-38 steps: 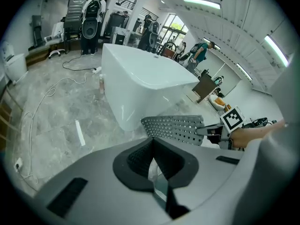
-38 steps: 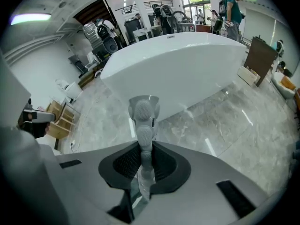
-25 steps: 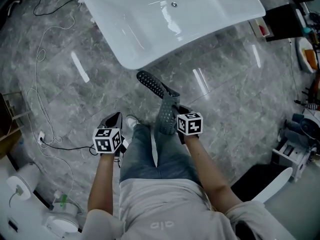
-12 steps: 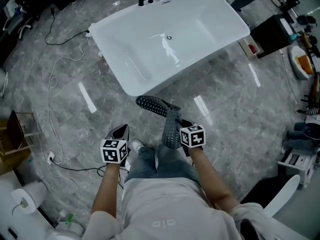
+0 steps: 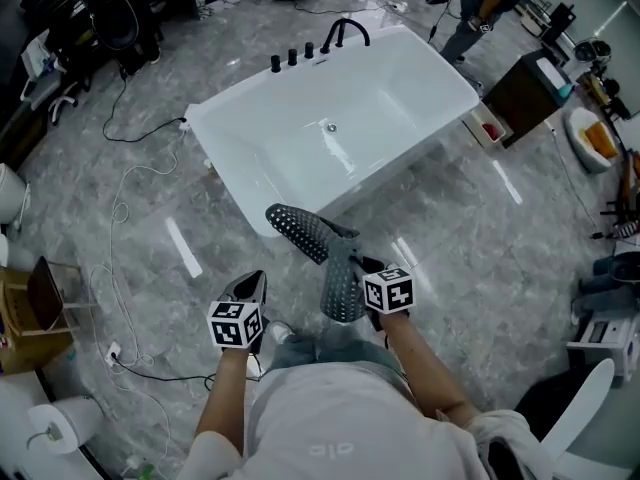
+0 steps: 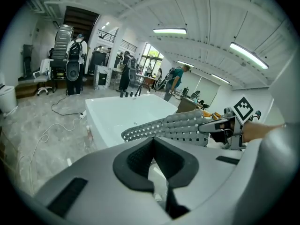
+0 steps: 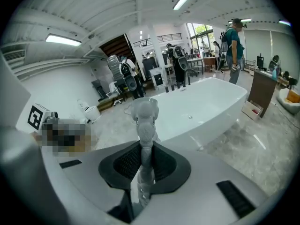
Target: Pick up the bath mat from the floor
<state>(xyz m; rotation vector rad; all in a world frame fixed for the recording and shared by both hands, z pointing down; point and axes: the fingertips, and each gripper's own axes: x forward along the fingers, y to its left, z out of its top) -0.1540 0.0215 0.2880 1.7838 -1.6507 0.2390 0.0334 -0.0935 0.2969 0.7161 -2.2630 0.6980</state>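
Observation:
The bath mat (image 5: 300,230) is a grey rubber sheet full of holes, off the floor and folded. My right gripper (image 5: 368,268) is shut on one end of it; the free end sticks out left toward the bathtub (image 5: 232,158). The right gripper view shows the mat (image 7: 144,121) edge-on, rising straight up from between the pads of the right gripper (image 7: 144,162). My left gripper (image 5: 252,288) hangs a little to the left, shut, with nothing in it. In its own view the left gripper (image 6: 152,162) points at the mat (image 6: 173,128), which crosses ahead of it.
A white freestanding tub with black taps (image 5: 320,43) lies ahead on the grey marble floor. Cables (image 5: 118,238) trail at left near a brown stool (image 5: 35,303). A dark cabinet (image 5: 525,88) stands at right. People stand beyond the tub (image 7: 233,43).
Both grippers have come up and back from the tub as the person straightens. The mat has risen with the right gripper. More of the room beyond the tub now shows.

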